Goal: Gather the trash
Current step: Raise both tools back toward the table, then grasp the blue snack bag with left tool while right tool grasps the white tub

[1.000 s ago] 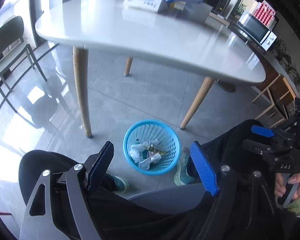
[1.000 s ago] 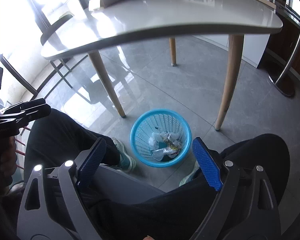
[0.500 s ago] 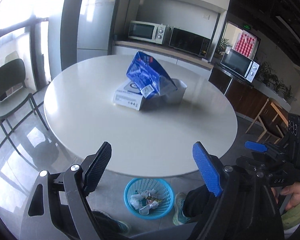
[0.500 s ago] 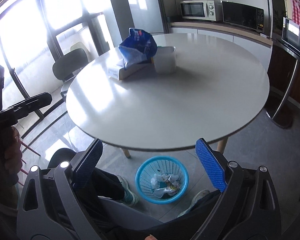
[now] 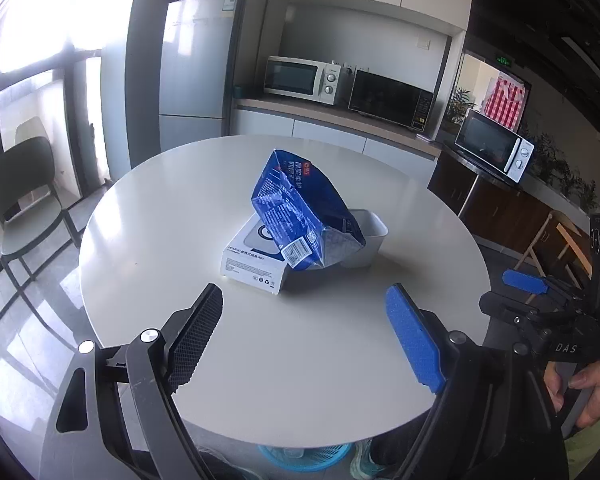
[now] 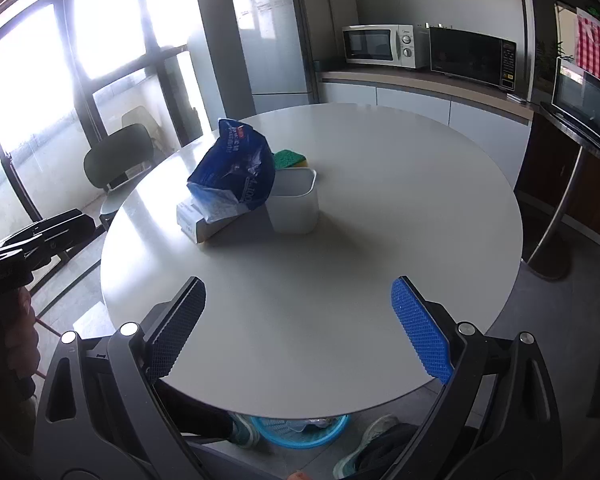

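Note:
On the round white table [image 5: 148, 220] [image 6: 400, 184] a crumpled blue bag [image 5: 300, 208] [image 6: 236, 176] leans over a white carton [image 5: 244, 260] [image 6: 192, 216] and a white tub [image 5: 366, 236] [image 6: 294, 204]. A green and yellow sponge [image 6: 289, 158] lies behind the tub. My left gripper [image 5: 304, 312] hangs open over the near part of the table, with nothing between its fingers. My right gripper [image 6: 298, 308] is open and empty too, short of the tub. A blue waste basket [image 5: 304, 458] [image 6: 300, 432] with scraps peeks out below the table's near edge.
A dark chair [image 5: 18, 196] [image 6: 118, 156] stands left of the table by the windows. Behind are a fridge [image 5: 196, 72], a counter with microwaves [image 5: 300, 78], and wooden stools [image 5: 556, 240] at the right. The person's legs and shoes [image 6: 242, 432] sit beside the basket.
Both grippers have risen and tilted up from under the table to above it. The basket has dropped to the bottom edge, and the tabletop with the bag, carton and tub now fills the views.

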A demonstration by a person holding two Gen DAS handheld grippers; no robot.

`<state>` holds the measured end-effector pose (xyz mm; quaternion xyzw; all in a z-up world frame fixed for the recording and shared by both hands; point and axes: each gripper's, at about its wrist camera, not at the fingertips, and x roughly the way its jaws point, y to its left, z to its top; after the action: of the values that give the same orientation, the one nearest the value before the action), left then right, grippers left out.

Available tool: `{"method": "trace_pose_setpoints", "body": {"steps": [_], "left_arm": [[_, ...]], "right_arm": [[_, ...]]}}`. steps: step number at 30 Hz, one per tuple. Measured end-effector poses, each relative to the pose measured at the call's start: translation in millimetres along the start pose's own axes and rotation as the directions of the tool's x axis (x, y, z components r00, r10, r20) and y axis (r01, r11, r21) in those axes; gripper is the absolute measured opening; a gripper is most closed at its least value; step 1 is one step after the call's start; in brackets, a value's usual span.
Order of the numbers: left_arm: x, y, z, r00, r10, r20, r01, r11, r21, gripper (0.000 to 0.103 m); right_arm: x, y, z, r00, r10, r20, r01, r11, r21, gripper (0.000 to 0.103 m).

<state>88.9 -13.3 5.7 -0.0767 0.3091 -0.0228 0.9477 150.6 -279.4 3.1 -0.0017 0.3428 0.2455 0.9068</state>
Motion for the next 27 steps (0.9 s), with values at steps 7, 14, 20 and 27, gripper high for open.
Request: {"method": "trace_pose_setpoints", "body": {"steps": [7, 14, 20, 27], "left_arm": [[29.3, 2.6, 23.8, 1.000, 0.011, -0.012, -0.011, 1.000, -0.005, 0.083], [63.9, 10.2, 44.5, 0.999, 0.007, -0.044, -0.009, 0.999, -0.047, 0.083], [93.0, 11.7, 55.6, 0.995, 0.015, -0.097, -0.018, 0.999, -0.035, 0.081], [115.9, 20.0, 55.2, 0.987, -0.023, -0.162, 0.010, 0.997, -0.082, 0.062]], "right_arm": [[36.6, -7.5, 34.2, 1.000, 0.009, -0.020, -0.009, 1.000, -0.001, 0.089], [77.2, -17.8, 62.2, 0.998, 0.029, -0.058, -0.028, 0.999, 0.016, 0.086], [106.0, -19.5, 82.4, 0.996, 0.013, -0.086, -0.013, 1.000, 0.001, 0.085], [139.1, -22.9, 95.6, 0.990, 0.039, -0.134, -0.034, 0.999, 0.040, 0.071]]}}
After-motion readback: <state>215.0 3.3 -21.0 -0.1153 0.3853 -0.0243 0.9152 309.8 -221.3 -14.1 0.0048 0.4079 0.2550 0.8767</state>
